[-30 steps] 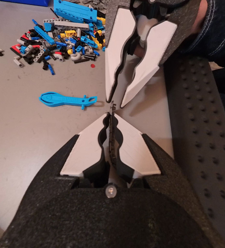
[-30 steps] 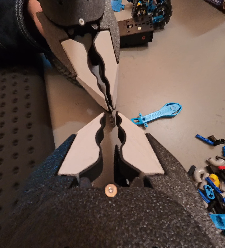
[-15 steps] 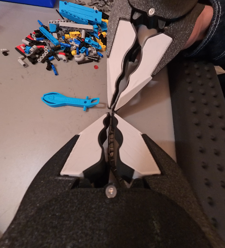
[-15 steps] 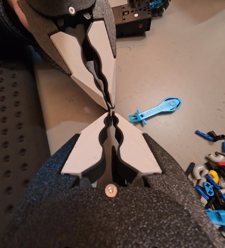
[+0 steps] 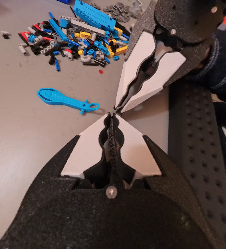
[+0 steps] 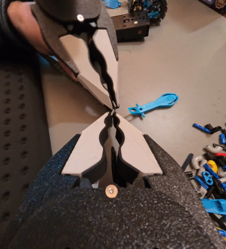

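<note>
My left gripper [image 5: 111, 114] is shut on a thin black link strip [image 5: 112, 142] that runs back along the gap between its white fingers. My right gripper [image 6: 112, 115] meets it tip to tip just above the grey table [image 6: 177, 74]. Its jaws are shut on the small end of the strip [image 6: 113, 112] that sticks out of the left gripper's tips. In the left wrist view the right gripper [image 5: 117, 108] comes in from the upper right, held by a hand in a dark sleeve. In the right wrist view the left gripper [image 6: 114, 106] comes down from the top.
A blue guitar-shaped plastic tool [image 5: 68, 99] [image 6: 154, 104] lies on the table close to the tips. A pile of small blue, black, yellow and grey building pieces [image 5: 80, 39] [image 6: 217, 168] lies beyond. A dark studded mat [image 5: 198, 148] [image 6: 15, 121] borders the table. A black box with a wheeled model [image 6: 132, 27] stands behind. Less than 4 cm separates the two grippers' tips.
The right gripper's fingers stood apart a second ago; they have closed onto the strip's end. Both grippers stay tip to tip, shifted only slightly.
</note>
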Demonstrator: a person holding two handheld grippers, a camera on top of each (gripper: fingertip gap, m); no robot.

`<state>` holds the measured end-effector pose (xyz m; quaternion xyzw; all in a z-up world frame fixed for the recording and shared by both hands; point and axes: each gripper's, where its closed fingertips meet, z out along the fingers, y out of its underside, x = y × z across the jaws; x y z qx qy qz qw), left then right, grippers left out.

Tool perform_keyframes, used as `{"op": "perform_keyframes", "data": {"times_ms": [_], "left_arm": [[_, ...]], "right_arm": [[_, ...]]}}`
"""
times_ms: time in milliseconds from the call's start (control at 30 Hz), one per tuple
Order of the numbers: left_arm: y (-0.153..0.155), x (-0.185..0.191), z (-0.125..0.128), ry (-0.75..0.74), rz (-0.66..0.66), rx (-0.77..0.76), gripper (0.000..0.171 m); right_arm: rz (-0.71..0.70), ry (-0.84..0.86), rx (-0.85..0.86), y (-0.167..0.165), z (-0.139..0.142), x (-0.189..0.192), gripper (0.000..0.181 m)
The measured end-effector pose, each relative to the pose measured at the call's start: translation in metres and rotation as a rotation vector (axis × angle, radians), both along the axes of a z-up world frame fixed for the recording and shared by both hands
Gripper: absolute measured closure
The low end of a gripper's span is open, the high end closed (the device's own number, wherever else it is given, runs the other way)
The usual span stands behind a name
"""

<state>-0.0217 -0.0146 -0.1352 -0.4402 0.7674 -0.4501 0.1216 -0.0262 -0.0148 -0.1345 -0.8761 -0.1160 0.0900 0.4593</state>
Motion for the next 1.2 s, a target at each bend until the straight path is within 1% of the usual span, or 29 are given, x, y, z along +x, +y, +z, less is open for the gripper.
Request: {"op": "perform_keyframes", "data": {"times_ms": [67,200,300,400,433,467,500,533,567,600,633,667,733,767,800,833,867,933,1000,1033,1100,1133,1200], "left_arm": [[0.001,0.004,0.000,-0.023,0.033,0.042,0.171],[0.002,0.006,0.000,-0.054,0.076,0.083,0.171],[0.003,0.009,0.000,-0.044,0.098,0.049,0.171],[0.003,0.010,0.000,-0.028,0.105,0.014,0.171],[0.018,0.016,0.000,-0.045,0.180,0.051,0.171],[0.049,0.026,0.000,-0.080,0.299,0.141,0.171],[0.070,0.031,-0.001,-0.068,0.346,0.134,0.171],[0.074,0.030,0.000,-0.019,0.349,0.012,0.171],[0.071,0.026,0.000,-0.015,0.323,-0.015,0.171],[0.060,0.023,0.000,-0.050,0.271,0.058,0.171],[0.043,0.020,0.000,-0.065,0.199,0.096,0.171],[0.029,0.017,0.001,-0.058,0.140,0.086,0.171],[0.016,0.012,0.004,-0.051,0.055,0.055,0.171],[0.012,0.008,0.002,-0.037,0.019,0.037,0.170],[0.011,0.005,0.001,-0.028,0.004,0.022,0.170],[0.011,0.004,0.001,-0.025,-0.005,0.014,0.170],[0.008,0.003,0.001,-0.027,-0.031,0.018,0.170],[0.004,0.001,0.000,-0.064,-0.067,0.086,0.169],[0.000,0.000,-0.001,-0.109,-0.092,0.160,0.169],[-0.001,0.000,-0.001,-0.121,-0.097,0.175,0.169],[-0.002,-0.002,-0.002,-0.106,-0.094,0.163,0.167],[-0.001,-0.002,-0.002,-0.085,-0.086,0.148,0.160],[0.004,-0.002,-0.001,-0.057,-0.069,0.121,0.147]], "right_arm": [[-0.015,-0.033,0.001,0.001,-0.001,0.003,0.181],[-0.065,-0.032,-0.006,0.000,-0.001,0.006,0.180],[-0.112,-0.012,-0.018,0.001,-0.002,0.010,0.181],[-0.121,-0.029,-0.018,0.001,-0.002,0.010,0.181],[-0.063,-0.011,-0.021,-0.001,-0.001,0.000,0.181],[0.013,0.025,-0.028,-0.004,-0.002,-0.021,0.180],[0.029,-0.036,-0.012,-0.004,-0.001,-0.029,0.181],[0.002,-0.057,-0.008,-0.004,-0.001,-0.026,0.181],[-0.025,-0.024,-0.014,-0.005,-0.001,-0.020,0.181],[-0.029,0.045,0.000,-0.006,0.003,-0.017,0.181],[-0.035,0.089,0.028,-0.006,0.011,-0.013,0.181],[-0.030,0.123,0.047,-0.008,0.016,-0.012,0.180],[-0.052,0.150,0.028,-0.011,0.014,-0.006,0.181],[-0.099,0.122,0.040,-0.014,0.017,0.008,0.180],[-0.183,0.089,0.065,-0.020,0.024,0.033,0.180],[-0.297,0.066,0.072,-0.032,0.032,0.066,0.180],[-0.426,0.047,0.043,-0.051,0.035,0.103,0.180],[-0.659,0.010,-0.022,-0.100,0.041,0.171,0.180],[-0.846,-0.056,-0.021,-0.149,0.049,0.224,0.180],[-0.906,-0.048,-0.051,-0.168,0.045,0.241,0.180],[-0.945,0.008,-0.130,-0.191,0.029,0.256,0.179],[-0.957,0.004,-0.129,-0.196,0.027,0.262,0.178],[-0.959,-0.004,-0.106,-0.201,0.028,0.267,0.169]]}}
